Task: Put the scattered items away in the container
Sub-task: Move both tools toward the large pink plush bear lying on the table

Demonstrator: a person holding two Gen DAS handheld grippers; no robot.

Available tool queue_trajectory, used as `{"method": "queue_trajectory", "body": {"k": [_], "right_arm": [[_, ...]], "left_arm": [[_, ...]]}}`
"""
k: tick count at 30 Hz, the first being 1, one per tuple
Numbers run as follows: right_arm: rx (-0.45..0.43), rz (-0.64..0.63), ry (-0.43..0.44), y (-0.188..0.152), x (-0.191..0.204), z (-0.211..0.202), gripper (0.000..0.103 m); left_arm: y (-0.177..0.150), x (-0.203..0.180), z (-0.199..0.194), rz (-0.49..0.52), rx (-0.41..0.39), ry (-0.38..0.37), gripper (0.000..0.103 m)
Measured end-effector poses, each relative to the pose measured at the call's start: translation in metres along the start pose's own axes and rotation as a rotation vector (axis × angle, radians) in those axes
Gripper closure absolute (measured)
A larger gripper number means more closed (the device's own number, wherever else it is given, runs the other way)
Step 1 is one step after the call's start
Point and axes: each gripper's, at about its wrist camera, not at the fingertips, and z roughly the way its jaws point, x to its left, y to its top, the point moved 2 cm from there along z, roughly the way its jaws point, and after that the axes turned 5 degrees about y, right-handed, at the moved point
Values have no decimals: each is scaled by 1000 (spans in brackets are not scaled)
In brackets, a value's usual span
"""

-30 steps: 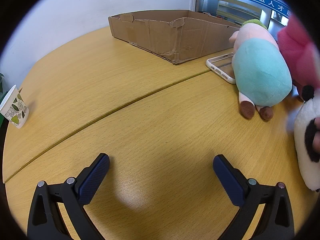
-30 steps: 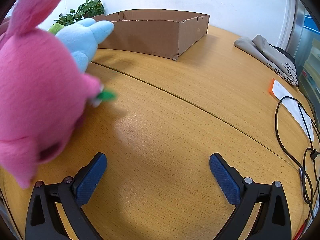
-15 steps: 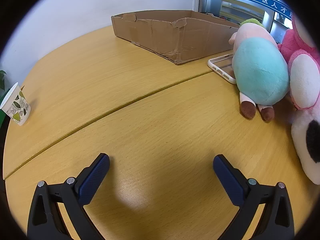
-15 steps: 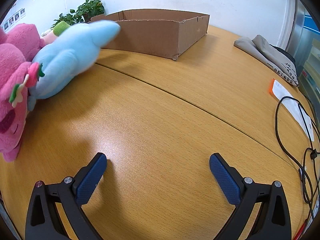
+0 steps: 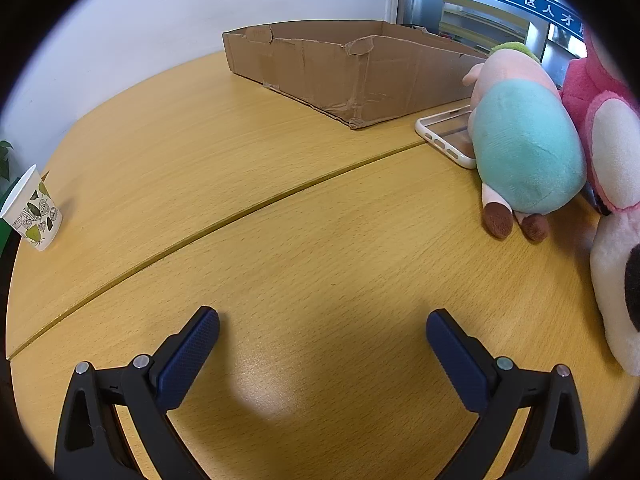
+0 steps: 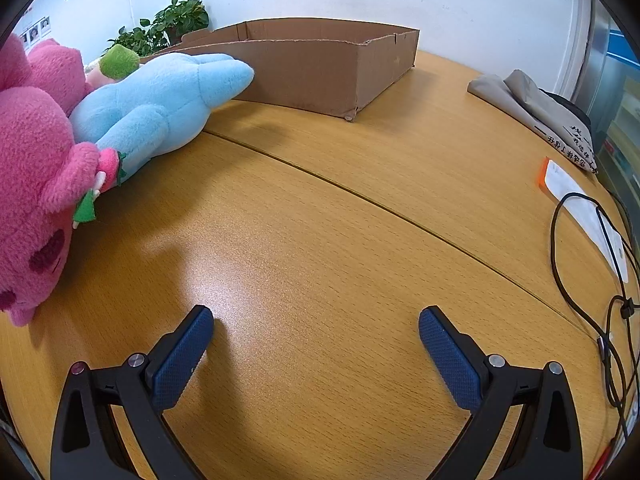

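A low cardboard box [image 5: 360, 76] stands at the back of the wooden table; it also shows in the right wrist view [image 6: 320, 64]. A pig plush in a teal dress [image 5: 524, 144] lies at the right, partly on a white phone case [image 5: 444, 136]. A pink plush [image 5: 608, 132] and a white and black plush [image 5: 616, 304] lie beside it. In the right wrist view the pink plush [image 6: 32, 184] and a light blue plush [image 6: 160, 100] lie at the left. My left gripper [image 5: 322, 336] and right gripper [image 6: 316, 332] are open and empty above bare table.
A paper cup [image 5: 32, 212] stands at the table's left edge. A folded grey bag [image 6: 536, 108], a paper slip [image 6: 580, 200] and black cables [image 6: 600, 272] lie at the right. A potted plant [image 6: 168, 28] stands behind the box.
The pink plush has come down and now lies still beside the blue one. The light blue plush has settled against the box. Both grippers have stayed open and hardly moved.
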Motion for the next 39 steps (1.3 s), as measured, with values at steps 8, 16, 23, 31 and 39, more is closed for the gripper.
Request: {"method": "queue_trajectory", "body": {"k": [8,16,23,31,39], "right_arm": [[-1,16,-13,1,2,0,0],[-4,81,-61,-1,6,-1,0],[-15,223,-167,-14,24,-11,0],[-16,244,-182,-19,27,-13,0],[-45,303,-300,-45,59,-38,0]], "left_arm": [[-3,1,0,26,-3,-20,0],[-5,1,-4,-8,1,6,0],[-14,-15,-13,-144,12,104,0],[-29,-31,-34,-287,11,302,0],[-14,-88,-148,-545,-278,432,0]]}}
